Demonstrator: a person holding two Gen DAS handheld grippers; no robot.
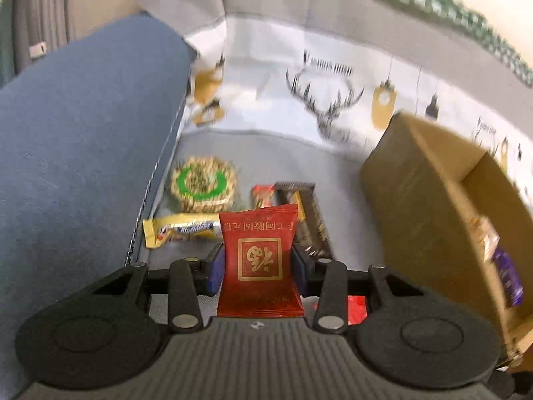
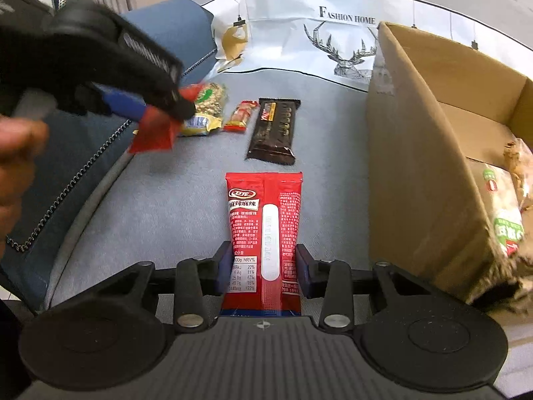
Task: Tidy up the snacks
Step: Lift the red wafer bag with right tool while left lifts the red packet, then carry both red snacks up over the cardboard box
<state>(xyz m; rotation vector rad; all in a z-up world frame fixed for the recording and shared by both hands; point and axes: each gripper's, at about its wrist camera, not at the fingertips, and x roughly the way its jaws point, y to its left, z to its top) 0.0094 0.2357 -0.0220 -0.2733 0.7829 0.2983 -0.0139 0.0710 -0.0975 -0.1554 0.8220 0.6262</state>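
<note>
Centre of left wrist view: left gripper (image 1: 259, 263) pinches a dark red sachet (image 1: 259, 260) between its blue pads (image 1: 213, 266); jaws closed to the sachet's width, packet lifted off the surface.
Same grip from outside: upper left of the right wrist view shows that gripper blurred, the sachet dangling from its tip above the grey cloth (image 2: 166, 206).
Lower centre of right wrist view: right gripper (image 2: 265, 266) straddles a bright red snack pack (image 2: 265, 230); pads sit at its two long edges, seemingly touching. Whether the pack is raised or lying flat I cannot tell.
Cardboard box (image 2: 416, 166): right side of both views, open top, already holding some packets at its far right end.
Loose snacks: a row in the upper middle of the right wrist view, namely a peanut brittle disc (image 2: 211, 98), a yellow wrapper (image 2: 200, 125), a small red-orange packet (image 2: 241, 115) and a dark chocolate bar (image 2: 274, 130).
Blue cushion (image 1: 83, 153): left of the cloth, just beside the row.
Stage, as I judge it: both packs gripped, the carry to the box ahead.
Risk, slip: glossy film held only by its edges could buckle or slide out if swung quickly.
Risk, box wall: the near wall stands tall; a low approach would snag the hanging sachet on the rim and drop it outside.
Risk, collision: both tools heading for the same opening could knock together.
</note>
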